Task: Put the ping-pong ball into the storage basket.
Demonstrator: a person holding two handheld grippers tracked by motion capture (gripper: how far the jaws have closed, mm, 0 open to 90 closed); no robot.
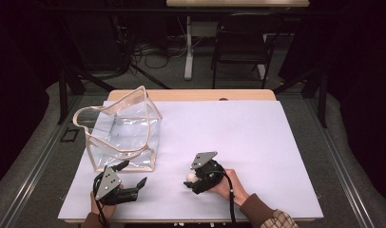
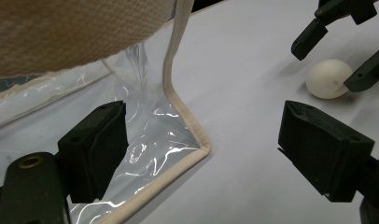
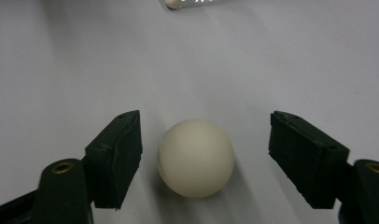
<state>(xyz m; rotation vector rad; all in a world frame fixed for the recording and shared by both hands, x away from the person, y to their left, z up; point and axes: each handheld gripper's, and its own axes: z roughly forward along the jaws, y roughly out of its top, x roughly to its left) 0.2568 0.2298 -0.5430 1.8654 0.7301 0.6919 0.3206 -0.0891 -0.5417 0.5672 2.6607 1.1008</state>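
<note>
A white ball lies on the white table cover between the jaws of my right gripper. The jaws stand a little apart from it on both sides, so the gripper is open. The left gripper view shows the same ball inside the right gripper. A clear plastic bag with beige trim stands open at the left. My left gripper is open at the bag's near corner, one jaw against the clear wall and nothing gripped.
The bag's beige strap hangs close over the left gripper's camera. The white cover stretches bare to the right and far side of the table. Behind the table stand a dark chair and a table leg with cables on the floor.
</note>
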